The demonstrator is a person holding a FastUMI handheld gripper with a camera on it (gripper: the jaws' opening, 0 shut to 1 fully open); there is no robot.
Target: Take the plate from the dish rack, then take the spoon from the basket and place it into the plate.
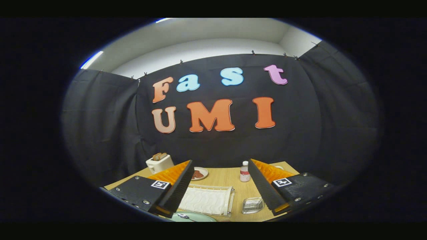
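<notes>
Tool (220, 186) hangs released, holding nothing; plate (196, 218) with spoon (182, 216) lies below, nearer my left finger (180, 181).

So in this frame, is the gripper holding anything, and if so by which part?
Nothing is held. The gripper is open, fingers wide apart above the wooden table. The pale green plate with a metal spoon on it lies below them, untouched.

Setting: staged recording booth, kitchen mock-up | evidence: black cloth wall (100, 133) clipped up; wooden table (230, 180) with toaster (159, 162), bottle (245, 171), white rack (207, 200)
</notes>
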